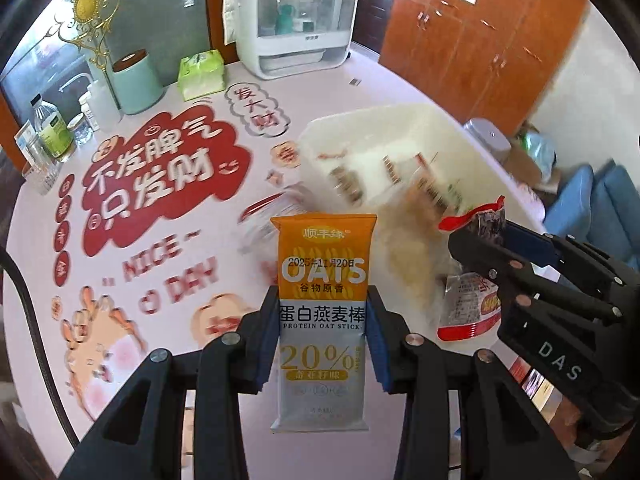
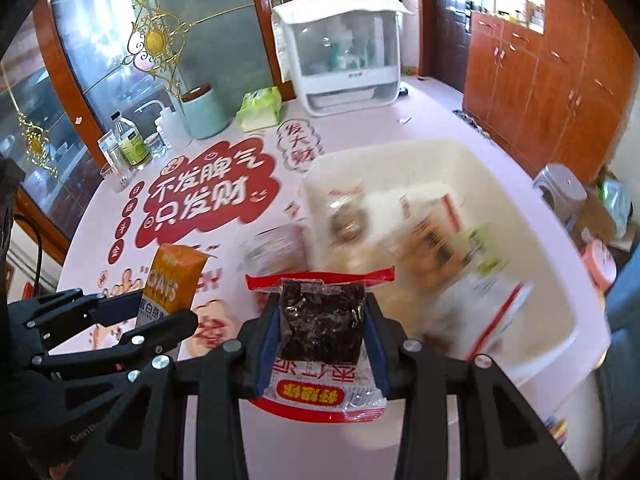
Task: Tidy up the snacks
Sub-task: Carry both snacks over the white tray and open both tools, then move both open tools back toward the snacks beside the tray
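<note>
My left hand-held gripper (image 1: 323, 334) clamps an oat bar (image 1: 322, 320); my right hand-held gripper (image 2: 323, 340) clamps a red packet (image 2: 322, 332). Both hang above the desk (image 1: 200, 240), near the bin (image 2: 500, 184). I'm mid-carry; next I'd reach over its rim and let go.

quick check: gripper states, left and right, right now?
Left gripper: closed on the orange oat bar packet.
Right gripper: closed on the red-edged dark snack packet.
</note>
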